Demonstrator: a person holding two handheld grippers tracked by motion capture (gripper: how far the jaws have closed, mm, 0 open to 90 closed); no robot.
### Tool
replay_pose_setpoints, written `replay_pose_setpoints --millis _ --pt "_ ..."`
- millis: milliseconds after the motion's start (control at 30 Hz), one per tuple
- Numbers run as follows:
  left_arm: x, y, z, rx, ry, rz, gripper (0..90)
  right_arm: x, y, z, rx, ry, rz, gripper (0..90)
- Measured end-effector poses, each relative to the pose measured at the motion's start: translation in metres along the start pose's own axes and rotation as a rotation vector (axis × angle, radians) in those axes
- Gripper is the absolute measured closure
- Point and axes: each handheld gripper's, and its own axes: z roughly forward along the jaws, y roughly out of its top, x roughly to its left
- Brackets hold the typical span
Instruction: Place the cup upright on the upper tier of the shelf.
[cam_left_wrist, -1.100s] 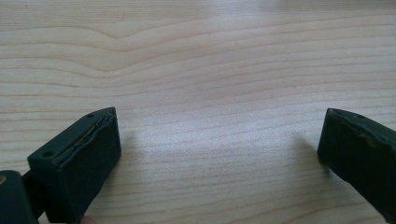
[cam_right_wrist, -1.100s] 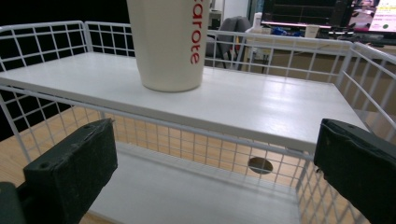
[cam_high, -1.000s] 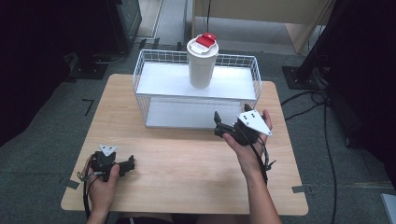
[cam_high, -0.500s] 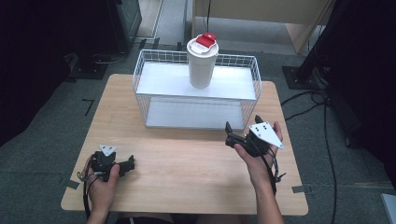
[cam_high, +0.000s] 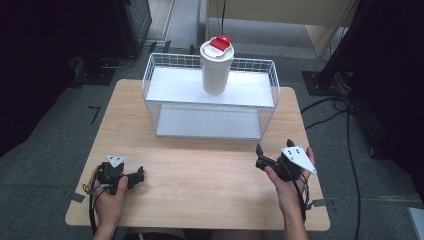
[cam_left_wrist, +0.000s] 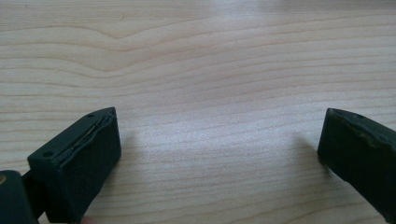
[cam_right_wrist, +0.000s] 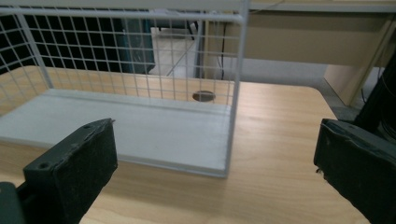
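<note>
A white wire rack (cam_high: 175, 82) with two shelves stands at the back of the wooden table (cam_high: 200, 185). On its upper shelf stands an upright white cup (cam_high: 216, 70) with a red piece on its lid (cam_high: 220, 42). My right gripper (cam_high: 258, 157) is held open near the table's right front, pointing left, apart from the rack. In the right gripper view its jaws (cam_right_wrist: 217, 123) are spread wide before the rack's bare lower shelf (cam_right_wrist: 140, 130). Low at the front left, my left gripper (cam_high: 141, 172) is open over bare wood (cam_left_wrist: 219, 116), nothing between its jaws.
The rack's corner post (cam_right_wrist: 233, 93) rises close ahead of the right gripper. A round hole (cam_right_wrist: 204, 96) shows in the tabletop behind the rack. Cables (cam_high: 345, 130) lie on the grey floor to the right, and dark furniture stands around the table.
My right gripper has drawn back from the rack toward the table's right front edge, still open. The left gripper has stayed where it was.
</note>
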Motion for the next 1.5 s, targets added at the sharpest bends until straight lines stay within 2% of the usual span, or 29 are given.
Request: replay_pose_setpoints --millis 467,733,967,1000,1067,1300,1333,1467,1500 --pt "0.000 0.000 0.000 0.000 0.000 0.000 0.0 -0.030 -0.039 -0.014 0.068 -0.068 0.027 0.0" --pt "0.000 0.000 0.000 -0.001 0.000 -0.001 0.0 -0.044 -0.054 -0.020 0.108 -0.089 0.037 0.0" --pt "0.000 0.000 0.000 -0.001 0.000 0.000 0.0 -0.056 -0.068 -0.024 0.168 -0.112 0.034 0.0" --pt "0.000 0.000 0.000 -0.001 0.000 -0.001 0.0 -0.059 -0.072 -0.025 0.191 -0.120 0.026 0.0" --pt "0.000 0.000 0.000 -0.001 0.000 -0.001 0.0 -0.059 -0.073 -0.025 0.199 -0.119 0.027 0.0" --pt "0.000 0.000 0.000 -0.001 0.000 0.000 0.0 -0.071 -0.083 -0.028 0.278 -0.118 0.003 0.0" --pt "0.000 0.000 0.000 -0.001 0.000 -0.001 0.0 -0.073 -0.087 -0.027 0.316 -0.127 -0.003 0.0" --pt "0.000 0.000 0.000 -0.001 0.000 -0.001 0.0 -0.077 -0.094 -0.026 0.346 -0.149 -0.020 0.0" --pt "0.000 0.000 0.000 -0.001 0.000 -0.001 0.0 -0.078 -0.095 -0.026 0.356 -0.149 -0.011 0.0"
